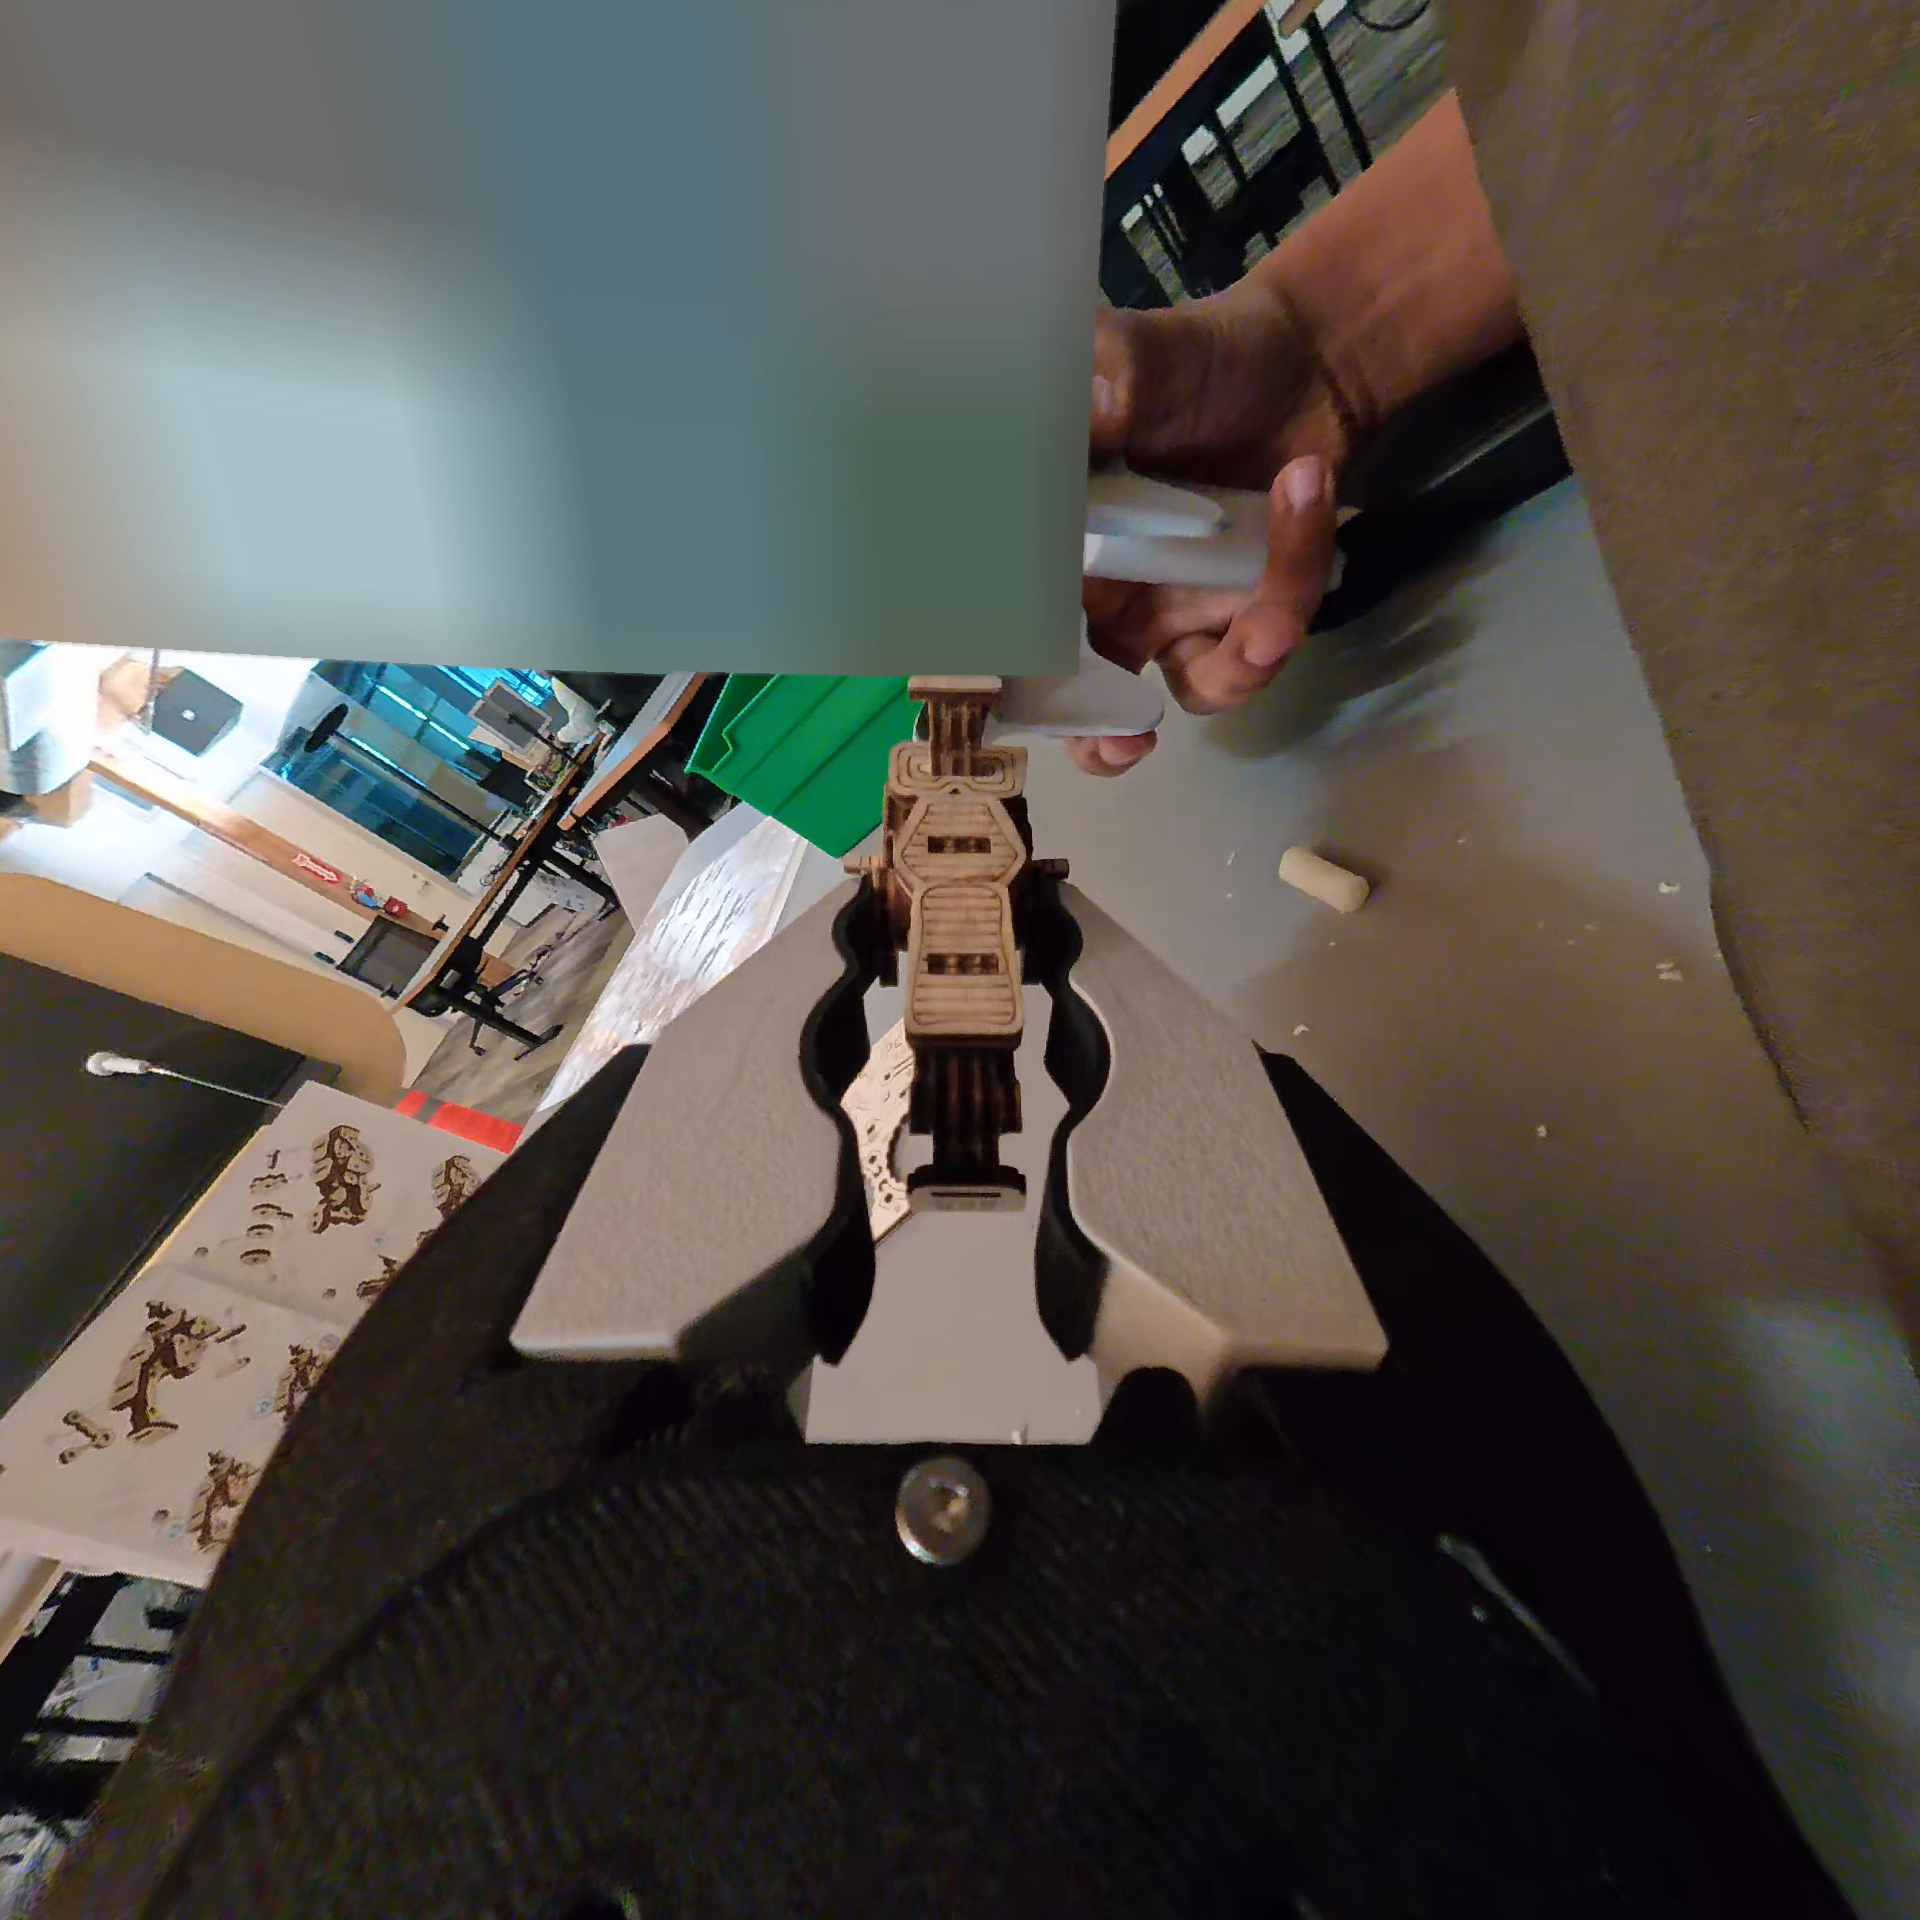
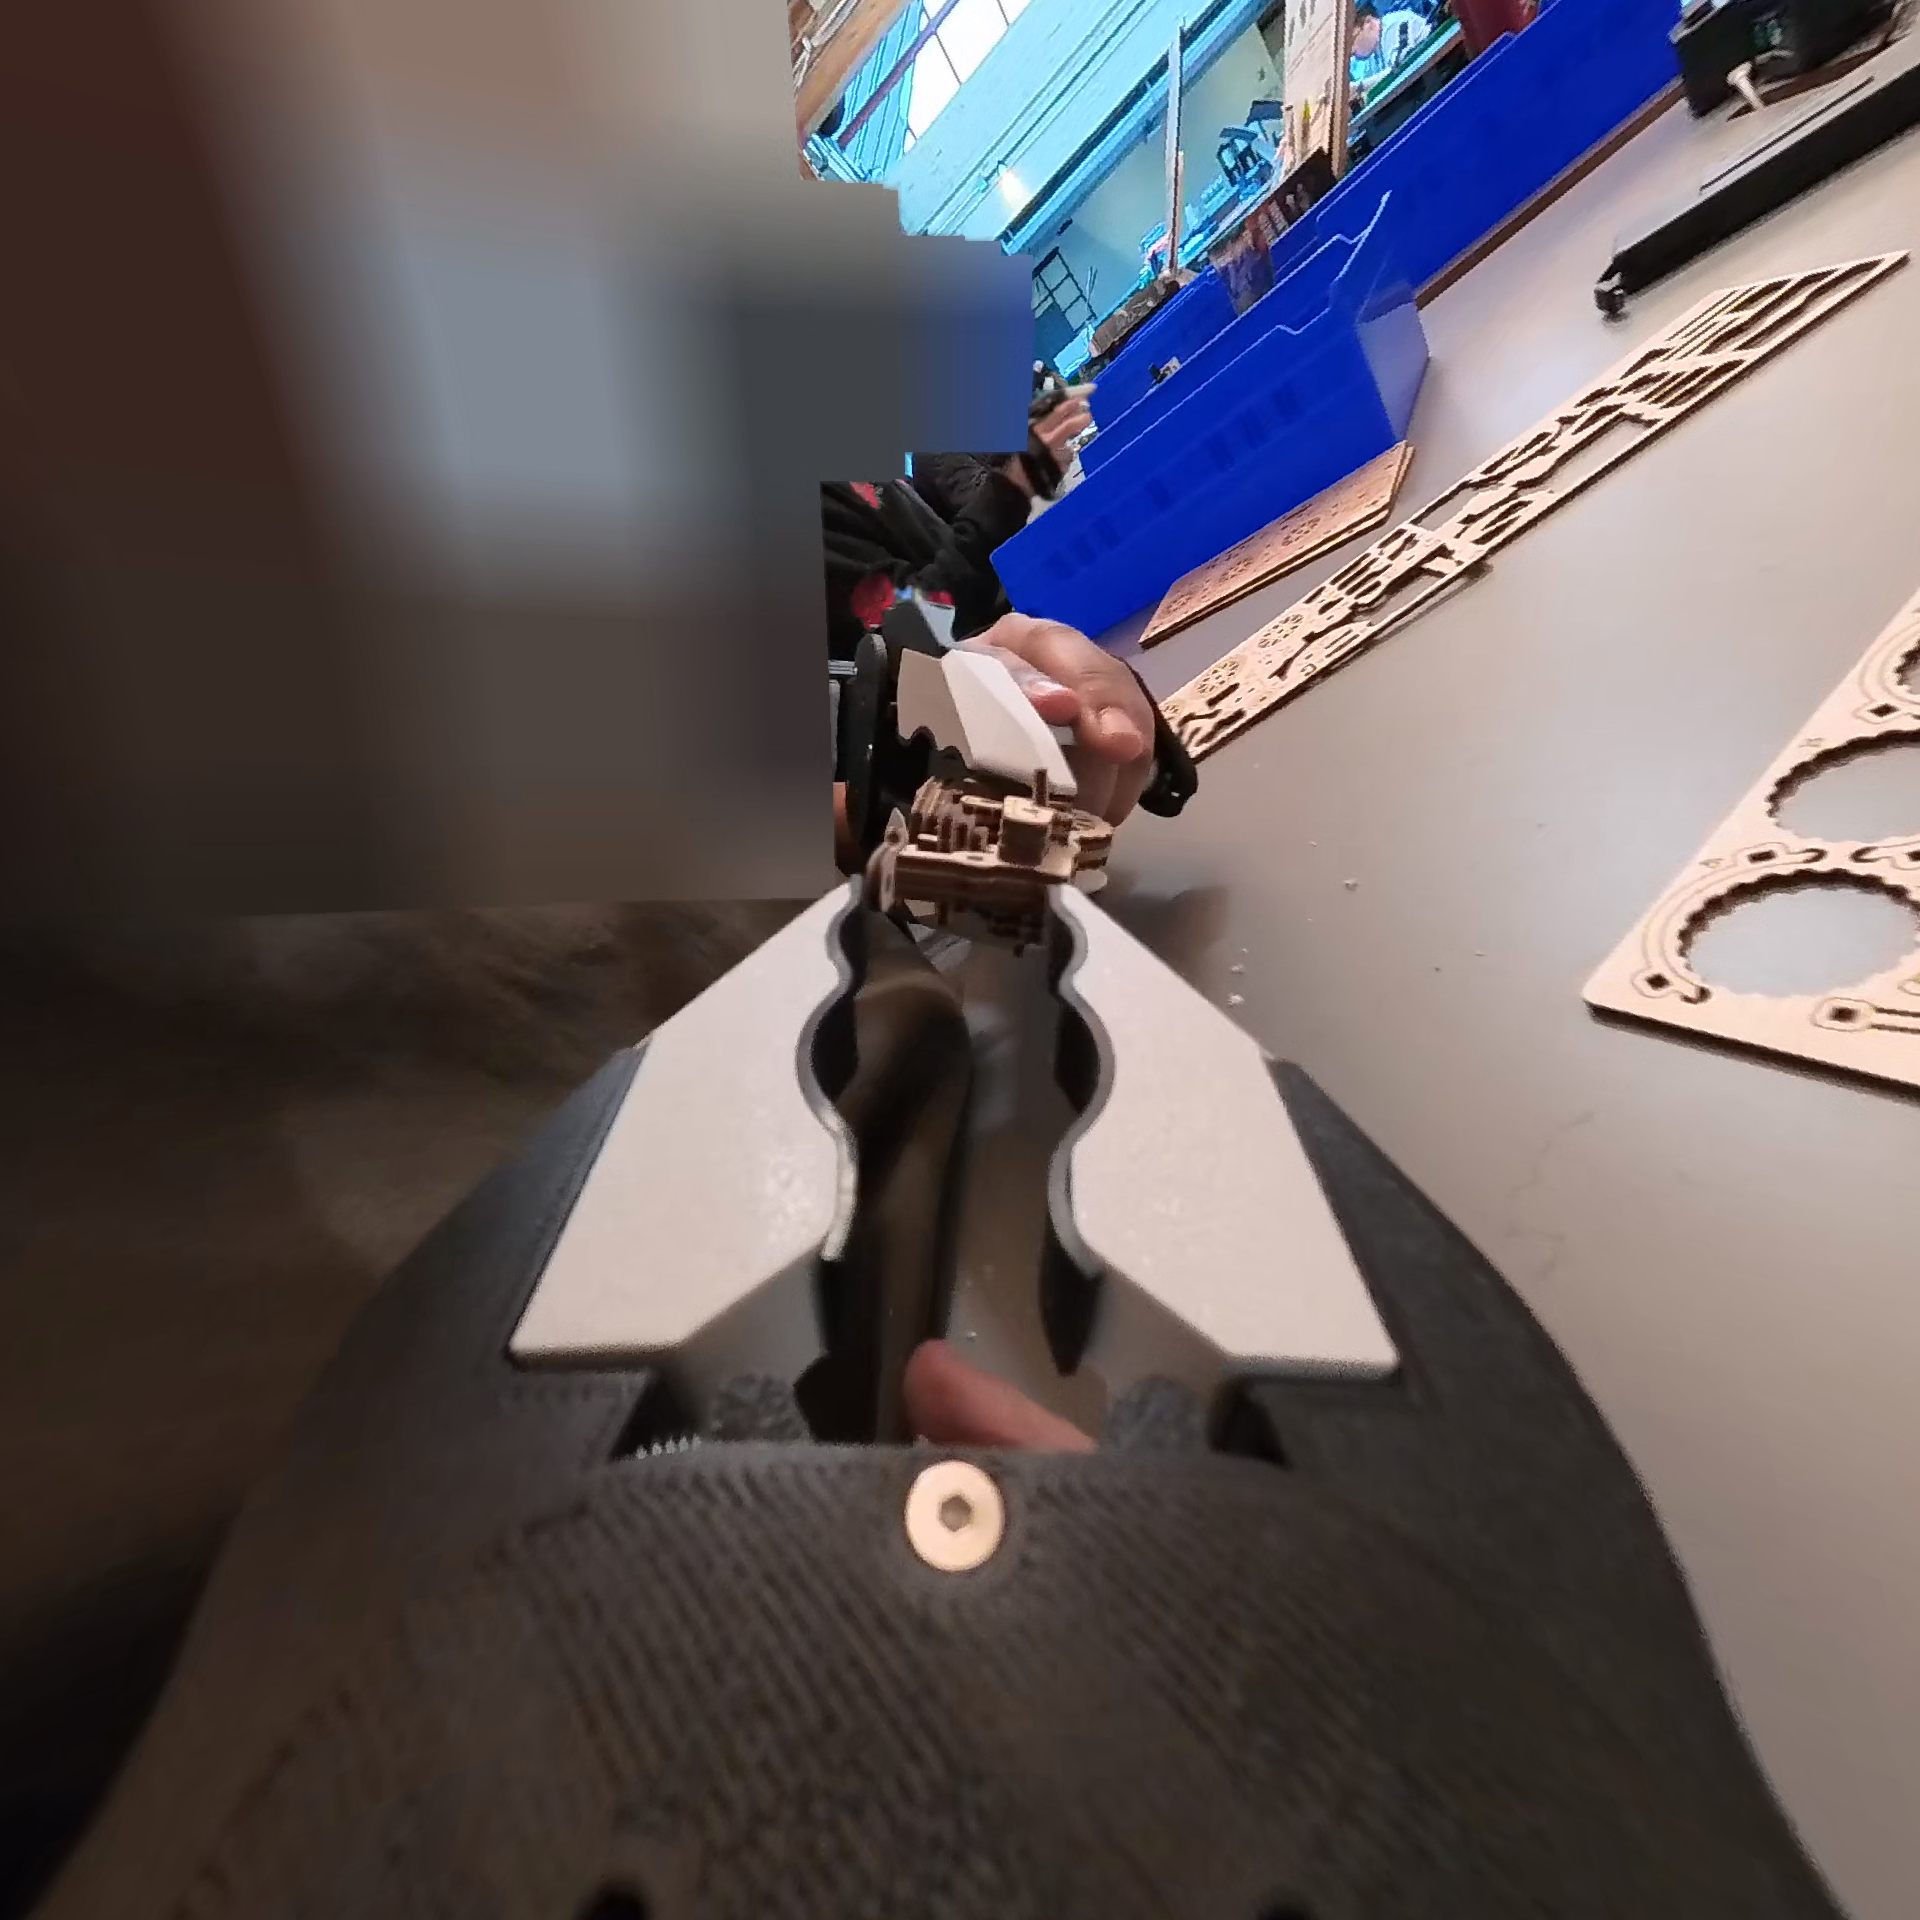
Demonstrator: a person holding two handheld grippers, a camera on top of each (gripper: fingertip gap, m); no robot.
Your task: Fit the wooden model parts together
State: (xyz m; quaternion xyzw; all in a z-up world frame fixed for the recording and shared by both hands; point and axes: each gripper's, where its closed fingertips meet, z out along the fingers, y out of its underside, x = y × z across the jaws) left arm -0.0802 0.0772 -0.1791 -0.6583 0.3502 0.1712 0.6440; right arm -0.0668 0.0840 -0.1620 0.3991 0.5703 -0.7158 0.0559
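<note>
A small wooden model point(image 1: 961, 935) with two slatted seat-like panels sits lengthwise between the grey fingers of my left gripper point(image 1: 961, 883), which is shut on its sides. My right gripper point(image 2: 961, 899) meets the same model point(image 2: 997, 857) from the other end, its fingertips closed around the near part. In the left wrist view a hand holds the right gripper point(image 1: 1081, 717) at the model's far end, partly behind a blurred patch. In the right wrist view the left gripper point(image 2: 977, 717) and its hand show just beyond the model.
A green bin point(image 1: 800, 758), a printed instruction sheet point(image 1: 208, 1299) and a small pale cylinder point(image 1: 1325, 881) lie on the grey table. Blue bins point(image 2: 1247, 447) and laser-cut wooden sheets point(image 2: 1455, 540) point(image 2: 1766, 914) lie to the right. A person's beige clothing fills the right edge point(image 1: 1766, 623). My two grippers' fingertips are within a few centimetres of each other. From the left gripper's tips to the small pale cylinder point(image 1: 1325, 881) is close to 10 cm.
</note>
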